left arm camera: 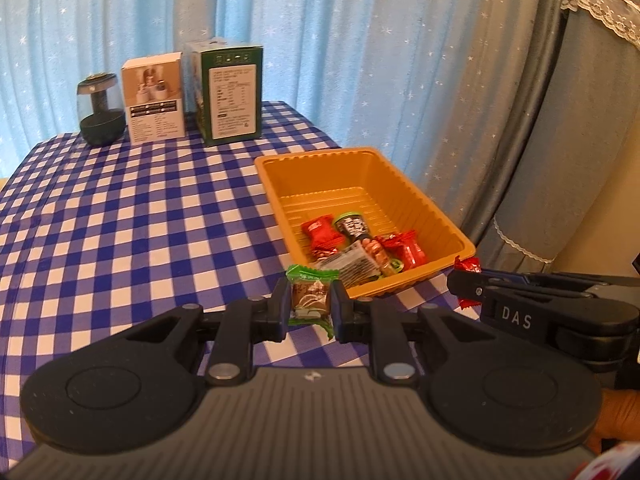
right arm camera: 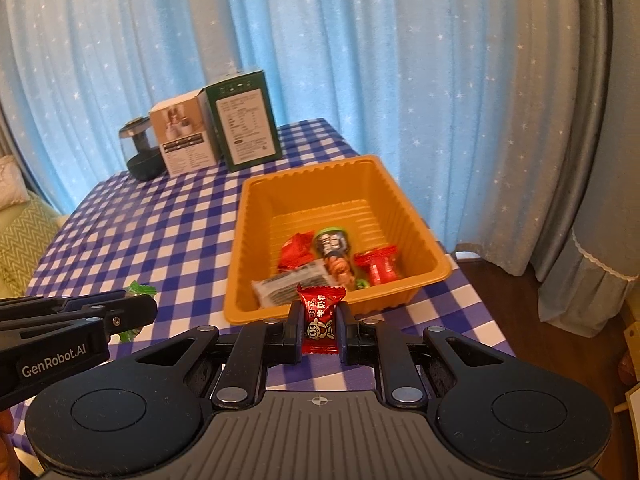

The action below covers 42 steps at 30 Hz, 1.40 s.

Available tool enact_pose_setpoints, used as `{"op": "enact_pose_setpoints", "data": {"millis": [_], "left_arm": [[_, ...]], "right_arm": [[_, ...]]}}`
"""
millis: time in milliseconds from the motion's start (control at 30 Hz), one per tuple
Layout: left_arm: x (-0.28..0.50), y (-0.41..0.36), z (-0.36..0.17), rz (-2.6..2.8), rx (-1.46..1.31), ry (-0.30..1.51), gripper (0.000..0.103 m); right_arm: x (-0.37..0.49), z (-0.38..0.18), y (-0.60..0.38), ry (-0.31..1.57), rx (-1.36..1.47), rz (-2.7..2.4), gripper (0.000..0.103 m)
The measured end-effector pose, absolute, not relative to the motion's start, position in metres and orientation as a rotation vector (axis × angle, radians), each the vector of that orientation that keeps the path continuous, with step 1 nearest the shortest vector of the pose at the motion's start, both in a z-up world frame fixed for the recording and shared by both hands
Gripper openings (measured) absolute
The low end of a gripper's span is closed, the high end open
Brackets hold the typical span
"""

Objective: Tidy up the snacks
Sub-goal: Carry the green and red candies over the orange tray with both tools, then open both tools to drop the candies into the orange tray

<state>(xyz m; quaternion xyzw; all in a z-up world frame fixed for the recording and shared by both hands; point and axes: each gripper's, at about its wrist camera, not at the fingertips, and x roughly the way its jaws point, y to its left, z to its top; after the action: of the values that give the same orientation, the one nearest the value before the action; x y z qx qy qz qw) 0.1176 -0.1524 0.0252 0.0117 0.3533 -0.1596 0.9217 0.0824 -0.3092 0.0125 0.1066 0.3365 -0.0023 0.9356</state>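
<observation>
Gripping crinkly green-wrapped candy (left arm camera: 310, 300) in left tongs (left arm camera: 310, 307), right tongs (right arm camera: 320, 326) pinching glossy red candy (right arm camera: 320, 320), ribbed orange tray (right arm camera: 416, 224)

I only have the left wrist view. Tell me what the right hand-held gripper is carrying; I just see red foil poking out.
Observer: The right hand-held gripper is shut on a red candy with a cartoon face on the wrapper.
Operator: Give me its position against the tray.
Observer: It is short of the orange tray, just before the near rim.
Operator: Report anything left of the table.
Observer: A green-patterned cushioned seat stands there.
</observation>
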Motion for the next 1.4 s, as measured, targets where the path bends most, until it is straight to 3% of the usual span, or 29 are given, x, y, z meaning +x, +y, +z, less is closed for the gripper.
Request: {"op": "enact_pose_setpoints", "data": {"millis": [1400], "left_arm": [[0.224, -0.215, 0.011, -0.402, 0.029, 0.719, 0.018]], "right_arm": [[0.182, 0.000, -0.362, 0.687, 0.173, -0.035, 0.016]]}}
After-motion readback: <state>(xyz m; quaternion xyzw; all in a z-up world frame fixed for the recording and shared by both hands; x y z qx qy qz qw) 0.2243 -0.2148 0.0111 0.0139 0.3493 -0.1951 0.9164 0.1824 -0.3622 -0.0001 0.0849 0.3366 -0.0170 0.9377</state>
